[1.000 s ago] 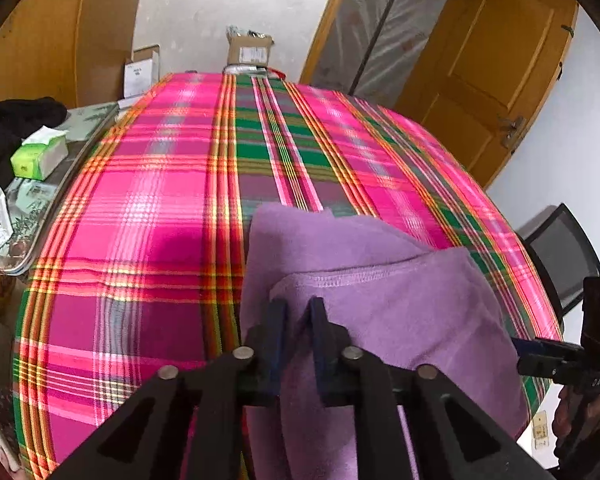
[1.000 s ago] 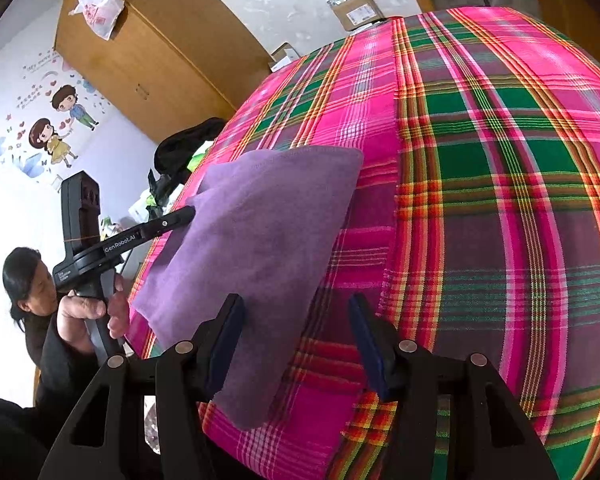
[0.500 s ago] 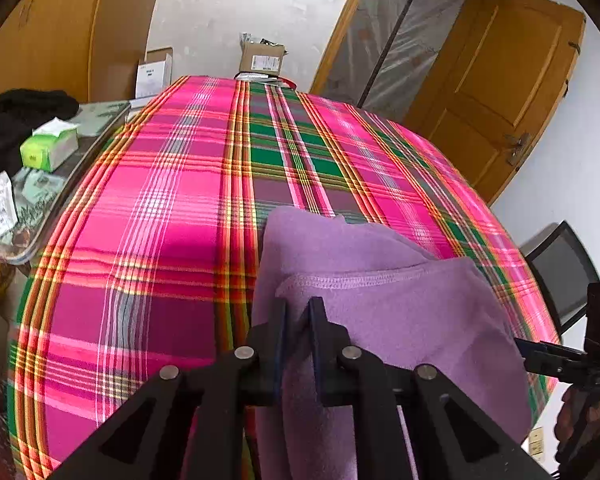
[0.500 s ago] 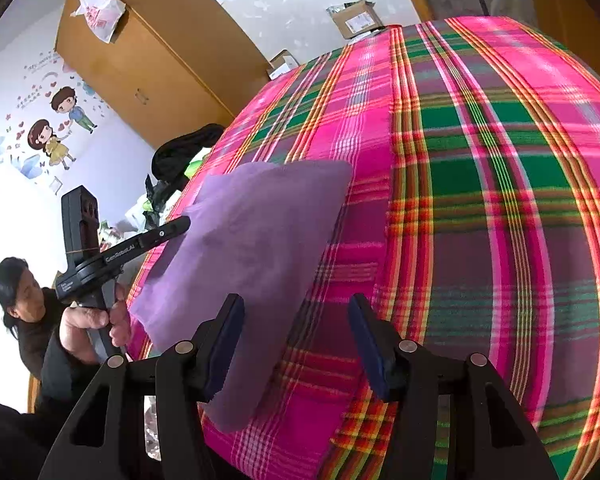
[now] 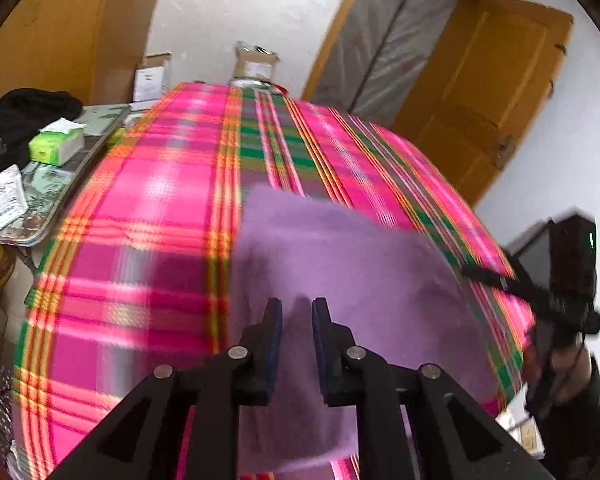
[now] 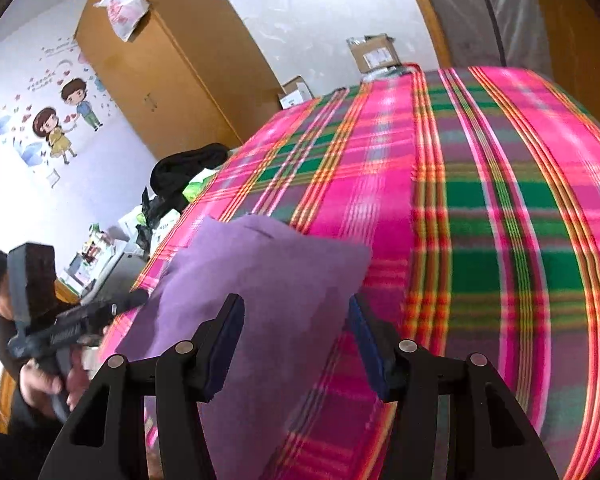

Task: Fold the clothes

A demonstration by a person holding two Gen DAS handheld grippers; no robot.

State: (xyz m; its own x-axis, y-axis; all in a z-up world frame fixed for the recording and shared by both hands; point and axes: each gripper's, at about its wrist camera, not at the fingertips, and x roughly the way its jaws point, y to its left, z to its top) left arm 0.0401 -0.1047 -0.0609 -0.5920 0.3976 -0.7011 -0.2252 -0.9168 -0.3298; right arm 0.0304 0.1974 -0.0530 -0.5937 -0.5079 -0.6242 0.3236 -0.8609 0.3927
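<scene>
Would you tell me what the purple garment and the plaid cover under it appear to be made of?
The purple garment looks like soft fleece or knit: matte, fuzzy, with rounded folds. The plaid cover looks like woven cloth, perhaps a blanket: coloured stripes crossing, no sheen. Motion blur leaves both uncertain.

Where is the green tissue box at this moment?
In the left wrist view the green tissue box sits at the far left on a cluttered side table beside the plaid-covered table, just below a black garment.
</scene>
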